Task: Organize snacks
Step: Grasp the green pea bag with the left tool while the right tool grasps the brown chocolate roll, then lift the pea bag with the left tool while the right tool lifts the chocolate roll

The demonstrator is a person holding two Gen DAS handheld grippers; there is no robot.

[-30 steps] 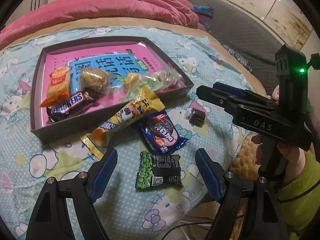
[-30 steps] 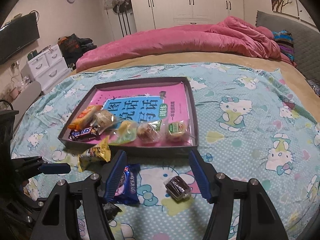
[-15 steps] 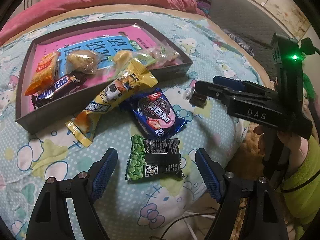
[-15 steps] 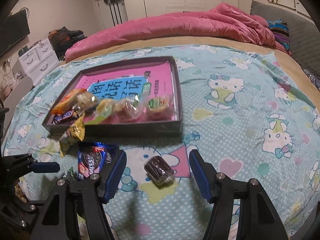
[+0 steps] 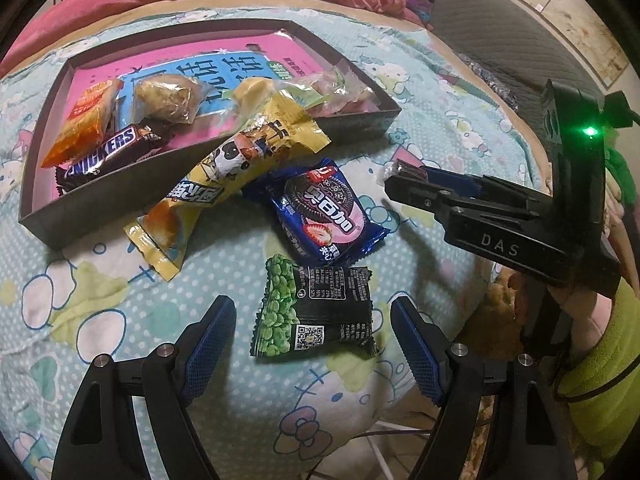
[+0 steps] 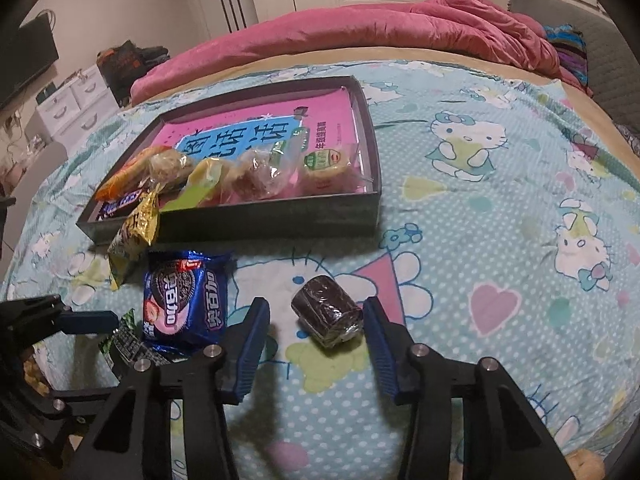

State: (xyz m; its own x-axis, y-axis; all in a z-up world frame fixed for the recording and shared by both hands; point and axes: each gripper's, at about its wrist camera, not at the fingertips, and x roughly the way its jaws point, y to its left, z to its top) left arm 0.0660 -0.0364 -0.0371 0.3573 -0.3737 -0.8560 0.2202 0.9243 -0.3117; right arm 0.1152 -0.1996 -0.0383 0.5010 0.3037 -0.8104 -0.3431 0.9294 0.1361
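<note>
Tray point(image 5: 208, 156): a dark shallow box on the bed, at ten o'clock in the left wrist view; a pink and blue printed sheet lines its floor.
In the tray: an orange packet point(image 5: 86, 120), a Snickers bar point(image 5: 108, 156), a clear-wrapped pastry point(image 5: 168, 96) and further clear-wrapped cakes toward one o'clock.
Yellow packet point(image 5: 224, 184): lies tilted, its upper end over the tray's near wall, its lower end on the bedsheet point(image 5: 80, 320).
Oreo pack point(image 5: 324, 216): blue, flat on the sheet just outside the tray, touching the yellow packet's side.
Green pea packet point(image 5: 316, 312): flat on the sheet at six o'clock from the Oreo pack, between the left gripper's fingers.
Left gripper point(image 5: 312, 344): fingers wide apart, either side of the pea packet, neither pad touching it.
Dark wrapped cake point(image 6: 326, 312): alone on the sheet, at five o'clock from the tray's near right corner, apart from the other snacks.
Right gripper point(image 6: 316, 340): fingers have just been closing around the dark cake; the right pad is at its wrapper, the left pad has a gap, so not yet clamped.
Person: a hand in a green sleeve point(image 5: 600, 336) holds the right gripper's handle.
</note>
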